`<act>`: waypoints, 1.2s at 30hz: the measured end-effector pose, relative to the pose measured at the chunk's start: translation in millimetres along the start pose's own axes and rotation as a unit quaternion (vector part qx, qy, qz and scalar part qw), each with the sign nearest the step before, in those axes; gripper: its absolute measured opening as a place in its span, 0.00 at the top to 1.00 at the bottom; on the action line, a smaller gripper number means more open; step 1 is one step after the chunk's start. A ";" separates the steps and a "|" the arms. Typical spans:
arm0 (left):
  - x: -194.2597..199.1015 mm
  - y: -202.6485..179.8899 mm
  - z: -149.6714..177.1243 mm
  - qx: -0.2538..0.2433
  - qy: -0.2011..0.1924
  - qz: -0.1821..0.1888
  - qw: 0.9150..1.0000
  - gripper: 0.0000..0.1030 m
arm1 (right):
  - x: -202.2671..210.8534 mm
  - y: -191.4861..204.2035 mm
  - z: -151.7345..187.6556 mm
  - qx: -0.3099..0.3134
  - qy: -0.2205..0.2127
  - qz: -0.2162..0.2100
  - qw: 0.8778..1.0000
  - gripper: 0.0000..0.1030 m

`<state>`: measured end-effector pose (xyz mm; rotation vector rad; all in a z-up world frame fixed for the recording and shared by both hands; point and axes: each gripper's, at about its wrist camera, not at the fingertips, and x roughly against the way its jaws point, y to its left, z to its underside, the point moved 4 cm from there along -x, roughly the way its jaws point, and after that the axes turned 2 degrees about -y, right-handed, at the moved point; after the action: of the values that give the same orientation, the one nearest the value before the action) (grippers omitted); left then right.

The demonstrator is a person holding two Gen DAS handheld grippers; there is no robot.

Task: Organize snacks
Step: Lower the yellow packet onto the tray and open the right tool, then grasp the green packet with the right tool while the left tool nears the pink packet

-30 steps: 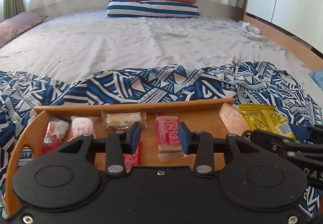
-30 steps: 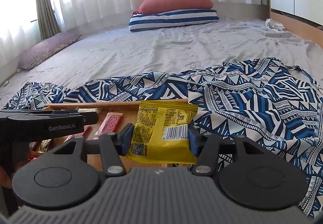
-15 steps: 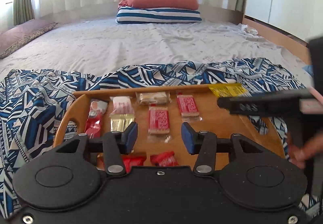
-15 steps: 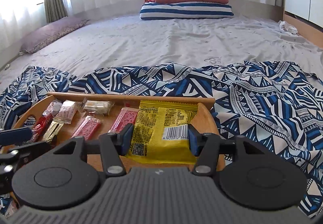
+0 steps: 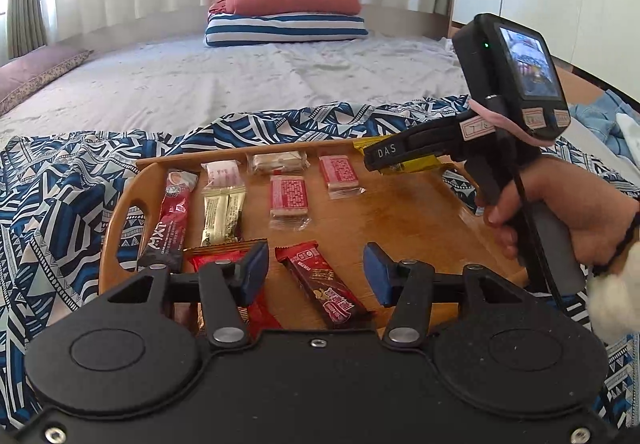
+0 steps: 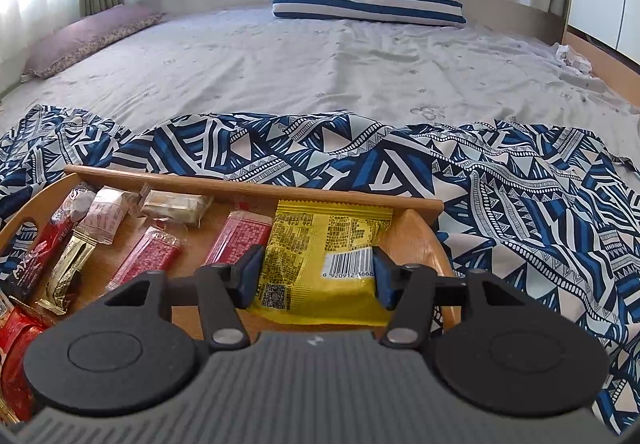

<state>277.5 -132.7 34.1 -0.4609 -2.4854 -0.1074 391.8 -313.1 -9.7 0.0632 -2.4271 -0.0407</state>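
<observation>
Right gripper (image 6: 316, 276), jaws opening, yellow snack packet (image 6: 320, 264) between its pads at lower centre, over the wooden tray (image 6: 256, 189). Left gripper (image 5: 316, 274), jaws opening, holds nothing.

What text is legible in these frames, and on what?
"DAS": right claw, side of its finger.
"MXT": dark red stick packet in the wooden tray.
"6 920912 3668", partly hidden: barcode on the yellow snack packet.
Red wafer packets, handle stickers: print too small to read.
</observation>
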 end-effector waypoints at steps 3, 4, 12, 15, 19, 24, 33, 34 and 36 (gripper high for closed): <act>2.4 0.3 1.0 0.002 0.001 0.004 1.000 0.51 | -2.7 -0.2 -1.2 0.002 0.001 0.004 1.000 0.37; 3.0 0.6 1.0 0.003 0.000 0.004 1.000 0.51 | -3.4 -0.2 -1.6 0.004 0.002 0.006 1.000 0.31; 3.3 3.8 0.3 0.004 -0.003 -0.001 1.000 0.48 | -5.5 0.3 -3.9 0.013 -0.002 0.012 1.000 0.22; 5.0 5.0 0.8 0.006 -0.004 -0.003 1.000 0.46 | -4.1 -0.5 -3.9 0.011 -0.002 0.012 1.000 0.19; 7.2 7.4 1.5 0.008 -0.004 -0.005 1.000 0.40 | 7.4 2.2 -3.3 0.013 -0.014 0.006 1.000 0.07; 12.0 8.2 2.9 0.004 -0.011 -0.012 1.000 0.29 | 26.1 10.1 -2.1 0.027 -0.026 0.000 0.999 0.00; 31.2 10.6 2.5 0.007 -0.024 -0.018 1.000 0.12 | 59.5 26.5 1.2 0.033 -0.038 -0.017 0.999 0.00; 34.0 10.8 2.4 0.006 -0.026 -0.017 1.000 0.12 | 63.1 28.4 2.0 0.034 -0.039 -0.020 0.998 0.00; 39.9 11.2 2.4 0.005 -0.029 -0.017 0.999 0.07 | 71.2 32.6 3.8 0.038 -0.042 -0.026 0.998 0.00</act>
<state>249.8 -109.7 54.9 -0.4228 -2.5500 -0.0958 334.4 -284.5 35.4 0.1626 -2.5108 0.0264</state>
